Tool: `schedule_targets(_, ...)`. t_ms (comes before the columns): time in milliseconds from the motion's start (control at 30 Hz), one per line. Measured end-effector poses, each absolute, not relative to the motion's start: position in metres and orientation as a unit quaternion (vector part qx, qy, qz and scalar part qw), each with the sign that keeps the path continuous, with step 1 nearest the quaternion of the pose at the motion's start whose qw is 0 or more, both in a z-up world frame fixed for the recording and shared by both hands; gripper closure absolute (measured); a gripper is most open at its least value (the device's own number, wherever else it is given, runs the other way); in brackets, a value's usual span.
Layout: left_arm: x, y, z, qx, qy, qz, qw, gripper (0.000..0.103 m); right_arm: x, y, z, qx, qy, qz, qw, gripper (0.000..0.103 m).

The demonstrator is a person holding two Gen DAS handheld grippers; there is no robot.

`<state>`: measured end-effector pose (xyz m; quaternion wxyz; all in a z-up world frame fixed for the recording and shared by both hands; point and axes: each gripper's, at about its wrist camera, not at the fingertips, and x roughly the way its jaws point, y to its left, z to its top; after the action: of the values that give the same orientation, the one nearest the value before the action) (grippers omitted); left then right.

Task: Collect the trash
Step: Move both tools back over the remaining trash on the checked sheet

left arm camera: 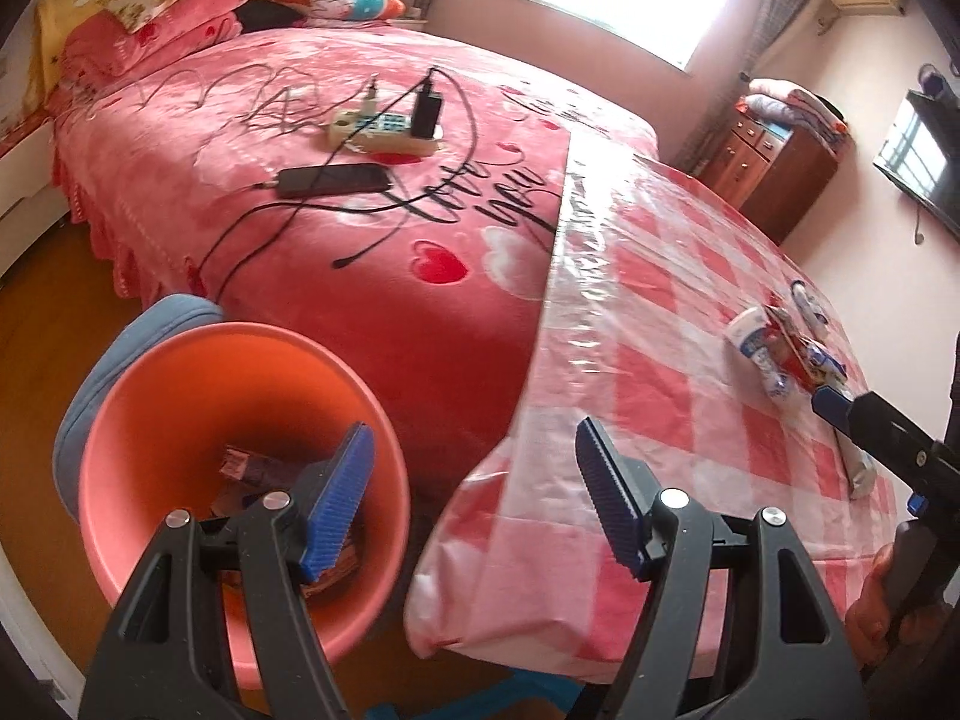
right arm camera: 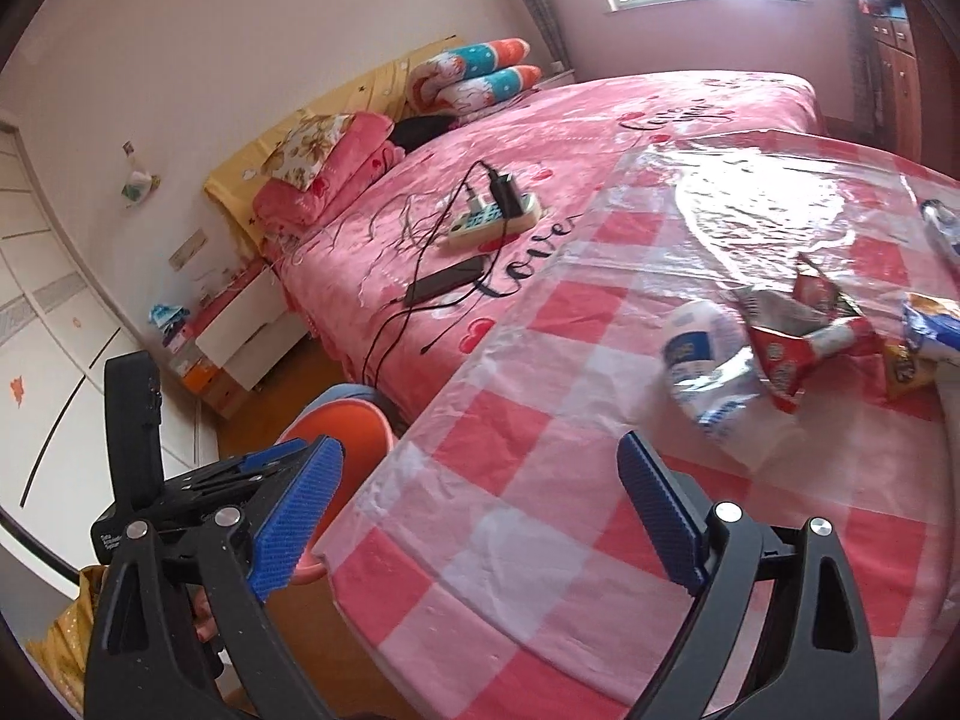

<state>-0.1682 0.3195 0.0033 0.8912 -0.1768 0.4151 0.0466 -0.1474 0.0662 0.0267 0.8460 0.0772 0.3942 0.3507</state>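
An orange bin (left arm camera: pixel 180 396) stands on the floor beside the table, with a wrapper (left arm camera: pixel 240 468) inside. My left gripper (left arm camera: pixel 474 498) is open and empty, above the bin's right rim and the table's corner. Empty snack wrappers lie on the checked table: a white-blue one (right arm camera: pixel 702 372), a red one (right arm camera: pixel 804 348) and a blue-yellow one (right arm camera: pixel 930 330); they also show in the left wrist view (left arm camera: pixel 780 354). My right gripper (right arm camera: pixel 480 510) is open and empty over the table's near edge, short of the wrappers. The bin (right arm camera: pixel 354 426) shows at its left.
The table (right arm camera: pixel 540 420) has a pink checked cloth under clear plastic. Behind it is a bed (left arm camera: pixel 300 120) with a power strip (left arm camera: pixel 384 132), a phone (left arm camera: pixel 336 180) and cables. A wooden cabinet (left arm camera: pixel 774 150) stands far right. A blue cushion (left arm camera: pixel 102 372) lies behind the bin.
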Motion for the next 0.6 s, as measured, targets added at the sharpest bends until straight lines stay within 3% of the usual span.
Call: schedule_targets(600,-0.145,0.26,0.01,-0.152,0.431,0.003,0.889,0.032,-0.131,-0.007,0.029,0.12,0.37,0.298,0.872,0.01)
